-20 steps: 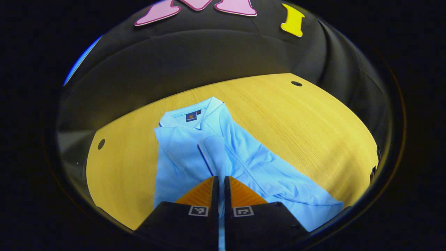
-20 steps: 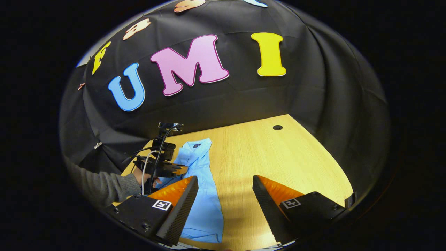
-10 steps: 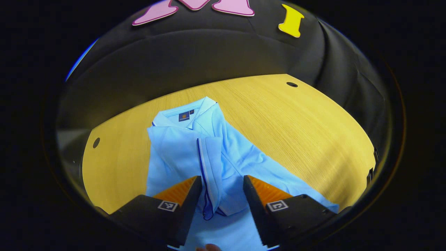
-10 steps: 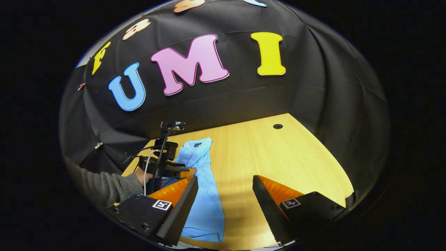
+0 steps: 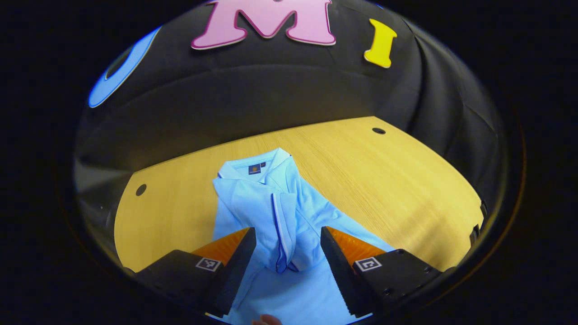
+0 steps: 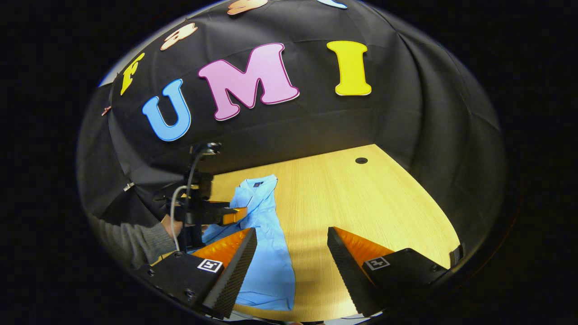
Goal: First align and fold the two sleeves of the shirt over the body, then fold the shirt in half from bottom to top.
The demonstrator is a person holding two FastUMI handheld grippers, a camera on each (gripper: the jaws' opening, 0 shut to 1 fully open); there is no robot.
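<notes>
your left gripper [image 5: 287, 246] hangs jaws apart above the folded sleeve [image 5: 285, 225] on the shirt [image 5: 271, 203]. your right gripper [image 6: 291, 253] is released over bare table [image 6: 361, 207], the shirt's straight edge beside it, open wood beyond.

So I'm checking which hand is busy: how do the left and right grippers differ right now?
The left gripper hangs over the shirt, above its folded sleeve; the right gripper hangs over bare table beside the shirt. Both have open jaws and hold nothing.
</notes>
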